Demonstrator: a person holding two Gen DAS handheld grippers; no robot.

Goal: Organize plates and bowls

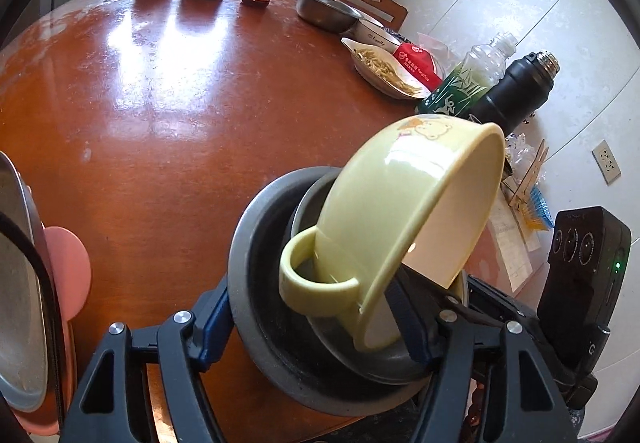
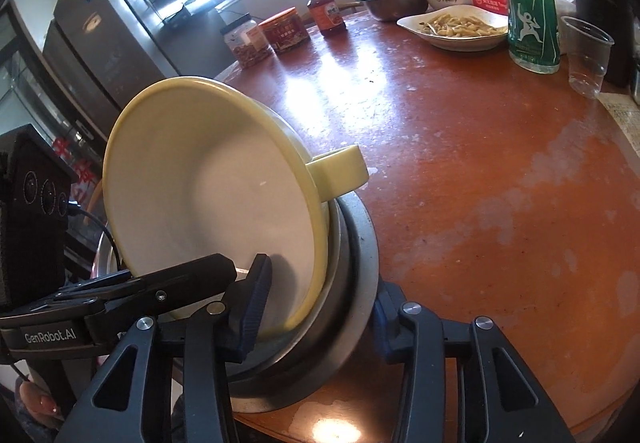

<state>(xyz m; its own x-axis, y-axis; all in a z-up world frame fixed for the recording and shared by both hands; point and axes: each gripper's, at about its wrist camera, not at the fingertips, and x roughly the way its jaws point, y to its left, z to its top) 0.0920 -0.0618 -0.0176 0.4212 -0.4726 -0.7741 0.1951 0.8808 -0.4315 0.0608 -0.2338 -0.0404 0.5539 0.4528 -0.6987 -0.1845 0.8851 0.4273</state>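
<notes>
Yellow handled bowl point(image 1: 400, 219) tilted in steel plates point(image 1: 256, 243) — rigid, glossy, slippery; right tool point(image 2: 312, 307) clamps all, left tool point(image 1: 316, 327) spans plates, contact unclear — grip rim

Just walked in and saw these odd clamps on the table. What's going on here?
A person is tidying dishes with a handheld two-finger gripper in each hand. Both grippers reach around a nested stack at the near edge of the table: a yellow bowl with a loop handle, tipped steeply on its side inside a smaller metal dish, which sits in a larger metal plate. The left gripper and right gripper each straddle the stack's rim.
</notes>
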